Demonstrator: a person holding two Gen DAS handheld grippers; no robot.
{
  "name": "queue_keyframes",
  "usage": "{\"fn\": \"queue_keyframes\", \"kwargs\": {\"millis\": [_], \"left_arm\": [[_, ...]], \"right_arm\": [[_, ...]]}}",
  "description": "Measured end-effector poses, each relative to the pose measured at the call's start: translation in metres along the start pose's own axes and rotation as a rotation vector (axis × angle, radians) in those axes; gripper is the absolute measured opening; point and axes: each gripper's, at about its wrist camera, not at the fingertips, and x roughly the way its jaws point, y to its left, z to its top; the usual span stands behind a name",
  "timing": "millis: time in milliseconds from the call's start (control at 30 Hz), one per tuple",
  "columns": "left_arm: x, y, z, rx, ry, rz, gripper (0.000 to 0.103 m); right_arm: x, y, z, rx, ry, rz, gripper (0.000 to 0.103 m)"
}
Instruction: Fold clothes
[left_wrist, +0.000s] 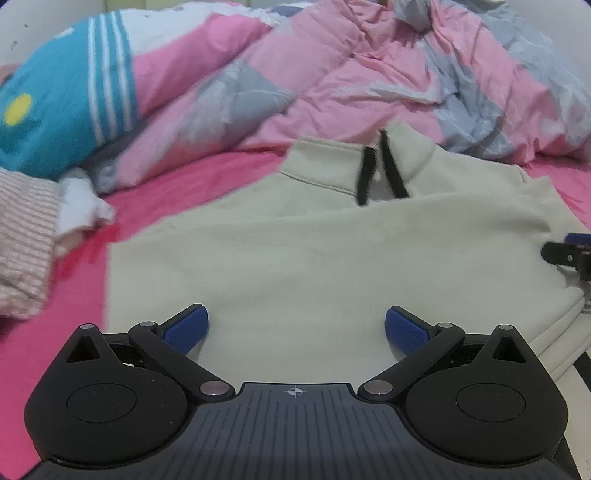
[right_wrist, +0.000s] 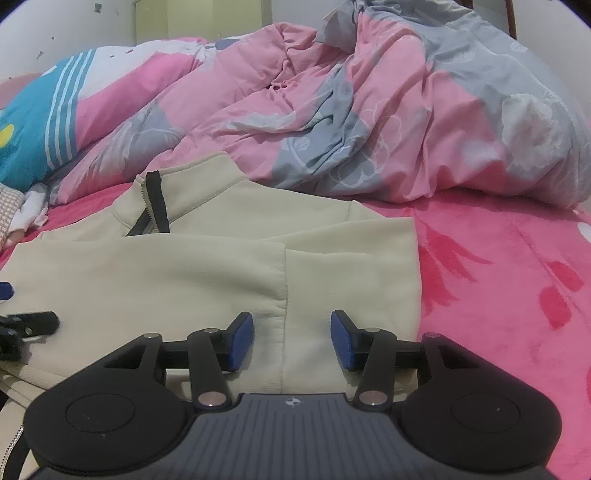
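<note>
Presently noted: cream zip-neck top (right_wrist: 207, 273) spread flat on pink bedsheet (right_wrist: 498, 280), collar (left_wrist: 369, 162) at the far end, hem toward both grippers, long axis running away from the cameras. Partly folded already, judging by a sleeve panel laid across the chest with a straight vertical edge visible in the right wrist view. Black zip tape (left_wrist: 391, 170) open at the neck.

Right gripper (right_wrist: 291, 339) hovering directly over that folded panel edge, near the garment's right side; jaws spread about halfway, nothing between the pads, no cloth pinched. Left gripper (left_wrist: 296, 328) poised above the lower chest area, jaws spread wide, likewise holding nothing. Each gripper just visible at the margin of the other's view, so both close together over the lower half.

Judged: right side nearer to the right gripper, left edge of the garment nearer to the left; next fold likely hem toward collar, needing both.

Fabric: soft, matte, fleece-like, smooth with few creases. Beyond: rumpled pink-and-grey floral duvet (right_wrist: 388, 122), blue striped pillow (left_wrist: 62, 103), striped pinkish cloth (left_wrist: 22, 236) at left margin.
</note>
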Motion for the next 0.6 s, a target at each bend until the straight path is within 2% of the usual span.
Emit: {"fn": "queue_keyframes", "kwargs": {"millis": [133, 200, 267, 367, 467, 600], "left_arm": [[-0.016, 0.010, -0.004, 0.008, -0.051, 0.000, 0.103], [-0.007, 0.015, -0.013, -0.003, -0.012, 0.014, 0.103], [0.004, 0.025, -0.020, -0.060, 0.029, -0.012, 0.103], [0.005, 0.036, -0.018, -0.114, 0.031, -0.052, 0.103], [0.004, 0.034, -0.020, -0.106, 0.023, -0.051, 0.103], [0.003, 0.035, -0.023, -0.113, 0.017, -0.061, 0.103]], "right_arm": [[0.000, -0.001, 0.000, 0.008, 0.000, 0.014, 0.053], [0.000, -0.001, 0.000, 0.008, 0.001, 0.018, 0.054], [0.001, 0.000, 0.001, 0.005, 0.003, 0.018, 0.055], [0.000, 0.001, 0.003, -0.015, 0.021, 0.021, 0.058], [-0.009, 0.000, 0.004, -0.092, 0.059, 0.031, 0.066], [-0.037, -0.013, -0.007, -0.126, 0.070, 0.071, 0.067]]}}
